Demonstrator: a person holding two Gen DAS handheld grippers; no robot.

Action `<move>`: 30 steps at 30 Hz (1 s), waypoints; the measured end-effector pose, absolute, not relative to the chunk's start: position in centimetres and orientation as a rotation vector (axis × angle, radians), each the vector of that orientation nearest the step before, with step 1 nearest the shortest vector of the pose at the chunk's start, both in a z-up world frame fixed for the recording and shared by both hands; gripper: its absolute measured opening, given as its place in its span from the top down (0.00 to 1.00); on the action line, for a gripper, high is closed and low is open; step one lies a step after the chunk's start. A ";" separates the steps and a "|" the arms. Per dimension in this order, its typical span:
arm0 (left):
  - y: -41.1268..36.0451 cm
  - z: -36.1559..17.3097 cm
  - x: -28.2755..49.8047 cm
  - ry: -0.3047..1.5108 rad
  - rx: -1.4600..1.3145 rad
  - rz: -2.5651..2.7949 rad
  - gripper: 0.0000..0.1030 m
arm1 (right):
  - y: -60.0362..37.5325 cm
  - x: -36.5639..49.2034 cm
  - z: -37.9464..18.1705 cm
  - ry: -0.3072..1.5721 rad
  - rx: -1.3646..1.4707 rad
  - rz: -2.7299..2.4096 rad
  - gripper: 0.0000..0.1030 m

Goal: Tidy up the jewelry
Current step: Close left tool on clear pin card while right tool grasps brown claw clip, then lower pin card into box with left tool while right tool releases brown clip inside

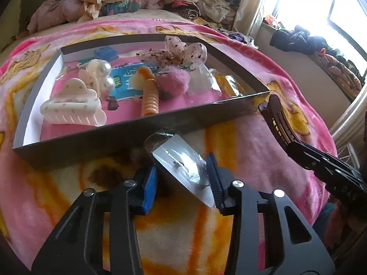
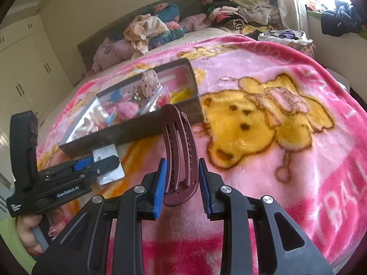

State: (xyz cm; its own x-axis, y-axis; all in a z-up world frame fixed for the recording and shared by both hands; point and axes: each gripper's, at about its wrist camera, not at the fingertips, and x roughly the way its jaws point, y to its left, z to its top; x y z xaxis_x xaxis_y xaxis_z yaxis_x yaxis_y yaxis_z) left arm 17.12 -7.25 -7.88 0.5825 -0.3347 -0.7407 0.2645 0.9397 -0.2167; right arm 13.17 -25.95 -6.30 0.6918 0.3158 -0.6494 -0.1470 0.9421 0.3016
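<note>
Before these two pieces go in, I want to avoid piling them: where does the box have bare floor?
Bare pink floor in the box lies along its near wall, between the white claw clip and orange clip, and right of that. The middle and far side are crowded.

A plush, fuzzy blanket (image 2: 263, 123) in pink and yellow covers the bed. The shallow box (image 1: 137, 133) looks like matt grey card, white inside. In it lie a glossy cream plastic claw clip (image 1: 73, 107), a ribbed orange plastic clip (image 1: 150, 96), shiny pearl-like beads (image 1: 106, 75), a fluffy pink pompom (image 1: 174, 80) and a sheer cloth bow (image 1: 185, 50). The earring card (image 1: 183, 167) sits in crinkly clear film. The maroon hair clip (image 2: 181, 158) is smooth, semi-matt plastic. Each hand-held gripper is matt black with ribbed blue pads (image 2: 160, 185).
</note>
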 end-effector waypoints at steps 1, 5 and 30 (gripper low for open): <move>-7.2 -7.8 17.0 0.879 -0.087 -0.355 0.74 | -26.0 13.2 -6.1 0.761 0.240 0.266 0.75; -7.5 -7.2 16.6 0.863 -0.090 -0.378 0.76 | -26.3 13.1 -5.4 0.736 0.255 0.279 0.75; -6.5 -1.6 19.5 0.696 -0.129 -0.367 0.92 | -25.6 15.9 -2.9 0.692 0.248 0.308 0.75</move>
State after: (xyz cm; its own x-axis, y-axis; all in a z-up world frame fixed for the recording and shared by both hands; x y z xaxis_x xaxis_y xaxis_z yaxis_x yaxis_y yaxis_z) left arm 19.54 -6.46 -1.62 0.7064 -0.3720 -0.6021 0.2869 0.9282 -0.2369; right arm 15.87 -25.63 -2.91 0.7282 0.3576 -0.5847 -0.1946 0.9259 0.3239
